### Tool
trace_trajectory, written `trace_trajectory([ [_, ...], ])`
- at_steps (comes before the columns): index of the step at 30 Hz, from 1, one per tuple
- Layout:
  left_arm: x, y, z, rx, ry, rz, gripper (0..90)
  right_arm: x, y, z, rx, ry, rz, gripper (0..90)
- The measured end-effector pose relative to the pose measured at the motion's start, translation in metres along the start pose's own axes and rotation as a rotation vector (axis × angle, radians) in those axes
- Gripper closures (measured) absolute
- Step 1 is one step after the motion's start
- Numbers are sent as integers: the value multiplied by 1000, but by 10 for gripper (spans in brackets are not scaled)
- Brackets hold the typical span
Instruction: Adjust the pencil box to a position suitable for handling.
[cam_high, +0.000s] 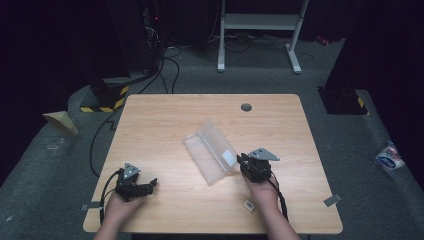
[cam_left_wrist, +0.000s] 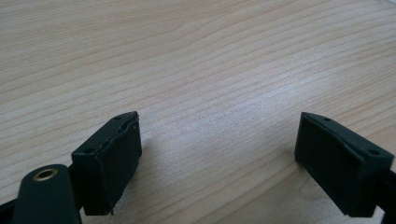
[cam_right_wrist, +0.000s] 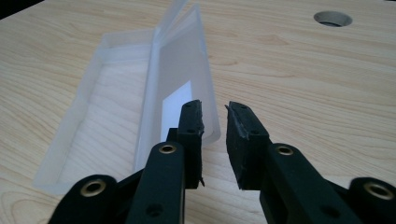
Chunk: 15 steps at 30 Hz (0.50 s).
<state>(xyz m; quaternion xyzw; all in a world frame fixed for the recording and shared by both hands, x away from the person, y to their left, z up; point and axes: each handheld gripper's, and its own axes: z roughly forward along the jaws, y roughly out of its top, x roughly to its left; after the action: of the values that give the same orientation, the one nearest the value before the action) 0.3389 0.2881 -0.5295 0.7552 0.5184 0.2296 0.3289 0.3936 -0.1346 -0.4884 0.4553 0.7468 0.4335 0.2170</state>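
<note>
Translucent, frosted plastic is what I am working against: a long, shallow rectangular box (cam_high: 212, 152) lies open on the pale wood-grain table (cam_high: 165, 115), near the middle and a little toward my right side. Its tray half rests flat, so the wood shows through the floor, and its hinged lid (cam_right_wrist: 182, 79) stands up at a slant along the long edge, thin-walled with softly rounded corners. A small white rectangular label (cam_right_wrist: 180, 109) sits on the lid's near end.

My right gripper (cam_high: 243, 162) is at that near end of the box. In the right gripper view its jaws are matte black, blocky, with slightly ragged rubbery pad (cam_right_wrist: 194, 122) edges (the left one looks chewed at the tip). They stand close together with a narrow slit of table showing between them, and the lid's corner sits just behind the left jaw; I cannot tell whether that pad touches the plastic, but nothing is pinched between them.

My left gripper (cam_high: 150, 184) lies low over bare table near the front left, well apart from the box. Its jaws are spread wide, with only smooth, faintly glossy wood between them.

A tiny pale square item (cam_high: 248, 205) lies on the table just beside my right hand.
</note>
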Motion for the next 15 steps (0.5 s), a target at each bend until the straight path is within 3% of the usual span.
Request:
trace_trajectory([
  [15, 0, 0, 0, 0, -1, 1, 150, -25, -1, -10, -22, -43, 49, 785],
])
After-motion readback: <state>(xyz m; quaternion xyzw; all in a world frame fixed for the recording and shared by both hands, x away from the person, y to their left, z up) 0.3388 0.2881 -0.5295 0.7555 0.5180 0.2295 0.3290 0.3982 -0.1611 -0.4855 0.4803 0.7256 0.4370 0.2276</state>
